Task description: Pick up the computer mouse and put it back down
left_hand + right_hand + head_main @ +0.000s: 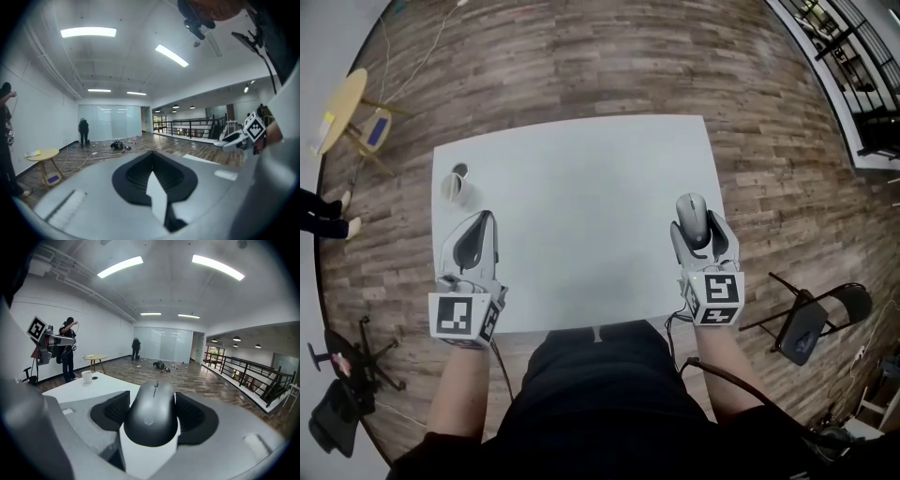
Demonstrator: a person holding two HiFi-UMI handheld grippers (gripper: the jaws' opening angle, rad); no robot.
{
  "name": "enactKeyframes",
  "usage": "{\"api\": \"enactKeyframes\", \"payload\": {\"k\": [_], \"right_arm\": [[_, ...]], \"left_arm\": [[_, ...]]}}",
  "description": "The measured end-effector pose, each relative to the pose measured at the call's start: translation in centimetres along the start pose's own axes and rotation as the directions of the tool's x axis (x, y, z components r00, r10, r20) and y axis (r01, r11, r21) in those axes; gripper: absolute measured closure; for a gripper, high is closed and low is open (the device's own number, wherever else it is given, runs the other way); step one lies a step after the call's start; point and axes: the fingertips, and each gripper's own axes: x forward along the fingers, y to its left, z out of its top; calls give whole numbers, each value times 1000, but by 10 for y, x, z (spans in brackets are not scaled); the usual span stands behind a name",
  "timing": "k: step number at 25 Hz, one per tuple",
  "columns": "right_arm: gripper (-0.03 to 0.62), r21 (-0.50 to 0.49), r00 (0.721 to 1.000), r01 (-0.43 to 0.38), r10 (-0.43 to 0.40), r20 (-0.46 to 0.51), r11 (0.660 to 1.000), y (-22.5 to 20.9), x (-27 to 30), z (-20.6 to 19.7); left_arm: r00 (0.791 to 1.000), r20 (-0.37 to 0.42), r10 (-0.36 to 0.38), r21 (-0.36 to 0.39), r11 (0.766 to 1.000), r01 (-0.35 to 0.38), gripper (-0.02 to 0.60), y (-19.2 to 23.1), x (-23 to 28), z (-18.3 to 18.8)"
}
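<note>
Right gripper view showed the dark grey rounded plastic computer mouse (pixel 151 418) clamped between the right gripper (pixel 152 399)'s black fingers (pixel 110 412), at the white rectangular table (pixel 581 178)'s three o'clock; the left gripper (pixel 151 159) was closed, empty.

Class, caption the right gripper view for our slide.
Right hand-held gripper holding a dark computer mouse between its jaws.

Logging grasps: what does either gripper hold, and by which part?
The right gripper clamps the computer mouse by its two sides; the left gripper holds nothing.
</note>
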Motion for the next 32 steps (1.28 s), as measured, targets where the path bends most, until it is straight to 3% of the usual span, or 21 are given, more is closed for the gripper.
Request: {"api": "enactKeyframes", "payload": {"k": [17,32], "right_arm": [[287,-34,994,18,-14,106,999,-1,-30,53],[287,-26,993,23,-19,116,999,-7,-30,53]], "left_arm": [[992,126,5,10,1000,-6,577,3,-6,39],[992,124,-3,13,1000,2,577,-3,-6,47]]}}
